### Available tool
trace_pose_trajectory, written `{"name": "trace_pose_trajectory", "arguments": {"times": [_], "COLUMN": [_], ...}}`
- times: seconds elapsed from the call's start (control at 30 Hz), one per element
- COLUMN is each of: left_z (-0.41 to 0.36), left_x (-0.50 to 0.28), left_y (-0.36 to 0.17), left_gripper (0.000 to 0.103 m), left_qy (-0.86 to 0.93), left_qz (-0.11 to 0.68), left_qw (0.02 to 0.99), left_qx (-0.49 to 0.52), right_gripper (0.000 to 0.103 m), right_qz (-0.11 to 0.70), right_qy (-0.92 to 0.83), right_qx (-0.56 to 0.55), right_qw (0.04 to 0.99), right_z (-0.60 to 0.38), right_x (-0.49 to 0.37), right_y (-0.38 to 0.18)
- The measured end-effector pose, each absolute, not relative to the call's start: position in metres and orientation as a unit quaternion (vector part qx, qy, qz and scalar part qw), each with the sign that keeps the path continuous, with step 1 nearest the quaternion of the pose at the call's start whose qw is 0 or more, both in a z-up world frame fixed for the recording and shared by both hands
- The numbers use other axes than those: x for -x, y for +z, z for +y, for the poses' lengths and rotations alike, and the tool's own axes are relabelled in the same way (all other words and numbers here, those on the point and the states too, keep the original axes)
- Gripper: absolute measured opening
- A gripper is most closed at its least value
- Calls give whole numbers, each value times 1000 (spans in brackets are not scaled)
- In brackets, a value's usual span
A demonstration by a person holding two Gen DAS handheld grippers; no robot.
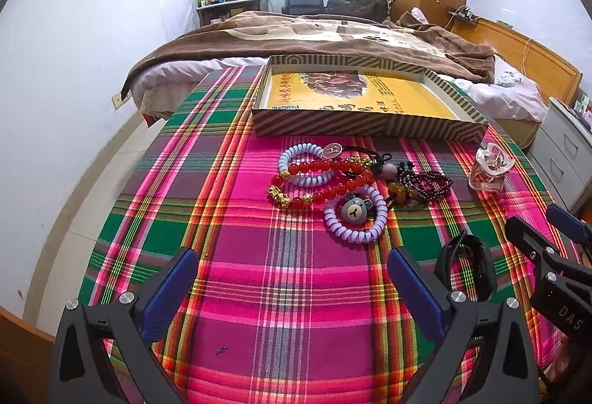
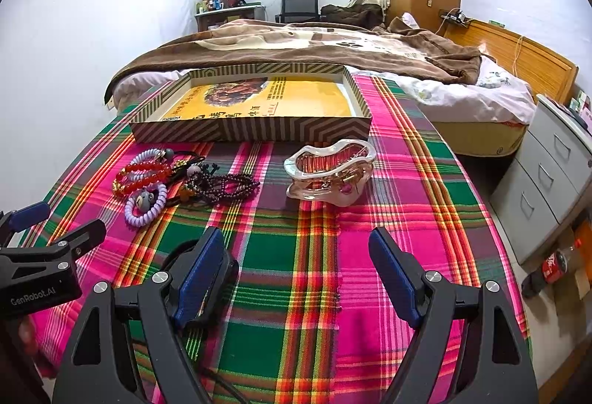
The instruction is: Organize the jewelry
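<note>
Bracelets (image 1: 325, 189) lay heaped before the empty box (image 1: 370, 124); left gripper (image 1: 292, 285) and right gripper (image 2: 299, 270) hovered spread, nothing gripped, probably lining up a pick.

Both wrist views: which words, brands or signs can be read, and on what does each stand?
"GenRobot.AI": on the left tool's black body, seen in the right wrist view.
"DAS": on the right tool's black body, seen in the left wrist view; the rest is cut off.
Yellow sheet in the striped box: large characters and a QR code, too blurred to read.
Red bottle on the floor: white logo, not readable.
</note>
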State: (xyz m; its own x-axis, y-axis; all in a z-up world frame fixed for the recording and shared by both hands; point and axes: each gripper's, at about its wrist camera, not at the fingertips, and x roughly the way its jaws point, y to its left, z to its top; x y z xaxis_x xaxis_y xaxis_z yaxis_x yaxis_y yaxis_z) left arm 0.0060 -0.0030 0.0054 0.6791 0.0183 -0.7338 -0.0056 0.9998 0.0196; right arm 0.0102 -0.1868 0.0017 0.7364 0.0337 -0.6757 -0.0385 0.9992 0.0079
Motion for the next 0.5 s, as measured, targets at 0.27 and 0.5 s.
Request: {"name": "trace_pose_trajectory", "arguments": {"times": [0.27,0.5], "left_z": [-3,-3], "left_x": [-7,-10], "left_y": [4,1], "left_gripper": [103,103], "left_qy": [6,5], "left_qz": [403,409], "left_qw": [915,912], "left_qx": [-8,-6], "right_gripper": [81,81], "right_qz": [363,364], "right_qy": [20,27], "right_qx": [3,2], "right_qw": [932,931], "right_z": [-187,-183], "right_x": [-10,-11], "right_y": [2,0]}}
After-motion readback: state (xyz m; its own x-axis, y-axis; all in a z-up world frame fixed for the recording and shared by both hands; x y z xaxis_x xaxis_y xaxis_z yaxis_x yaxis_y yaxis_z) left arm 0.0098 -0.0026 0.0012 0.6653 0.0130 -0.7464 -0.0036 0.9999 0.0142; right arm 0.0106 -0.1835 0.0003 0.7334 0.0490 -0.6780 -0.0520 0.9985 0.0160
